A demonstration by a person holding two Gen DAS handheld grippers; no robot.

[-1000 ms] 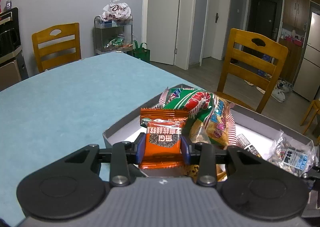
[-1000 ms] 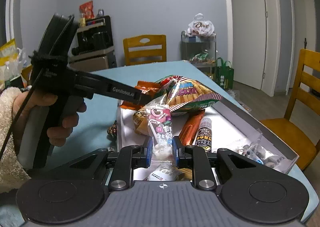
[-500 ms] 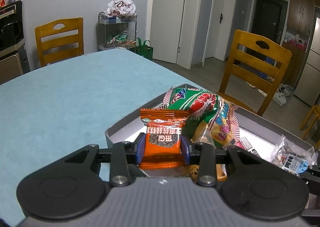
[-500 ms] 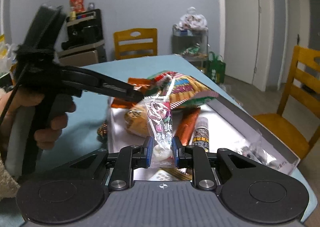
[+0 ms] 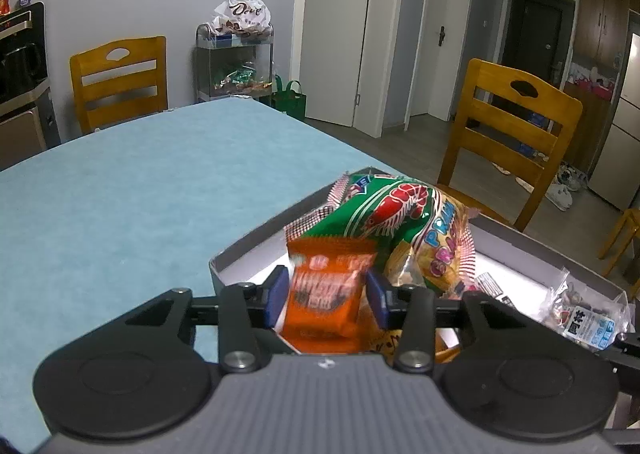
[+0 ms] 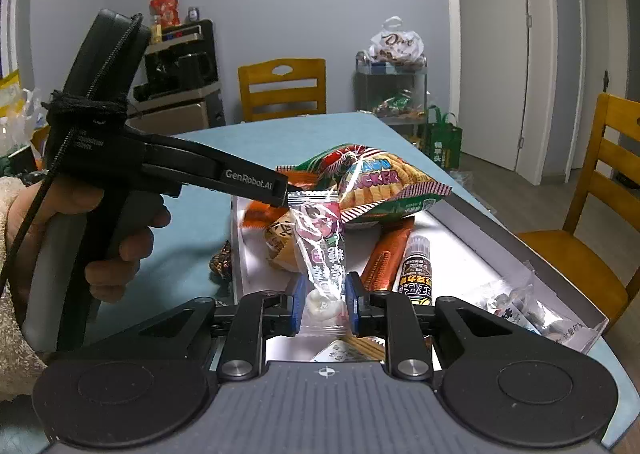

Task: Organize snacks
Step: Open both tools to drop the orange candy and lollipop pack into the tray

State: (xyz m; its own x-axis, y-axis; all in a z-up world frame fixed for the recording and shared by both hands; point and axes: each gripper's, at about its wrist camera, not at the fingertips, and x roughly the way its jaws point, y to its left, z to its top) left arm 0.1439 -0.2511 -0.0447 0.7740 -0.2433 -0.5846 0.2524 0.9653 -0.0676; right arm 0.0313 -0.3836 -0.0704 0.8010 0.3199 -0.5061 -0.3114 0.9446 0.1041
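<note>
A shallow grey box (image 5: 248, 244) on the blue table holds snacks: a green prawn cracker bag (image 5: 404, 214), a clear bag of sweets (image 5: 580, 314) and others. My left gripper (image 5: 326, 298) has its jaws spread around an orange snack packet (image 5: 324, 290), which looks blurred and tilted between them. My right gripper (image 6: 323, 308) is shut on a clear pink-printed candy packet (image 6: 320, 250) above the box's near end (image 6: 236, 254). The left gripper (image 6: 256, 184) also shows in the right wrist view, over the box's left wall. A red sausage stick (image 6: 386, 254) and a dark tube (image 6: 416, 274) lie inside.
A small dark wrapped sweet (image 6: 221, 262) lies on the table (image 5: 120, 194) left of the box. Wooden chairs (image 5: 508, 134) stand at the table's far and right sides. A metal cart (image 5: 234, 58) with bags stands by the wall.
My left gripper's jaws have spread apart and the orange packet has slipped and tilted between them. My right gripper still holds the candy packet, slightly shifted.
</note>
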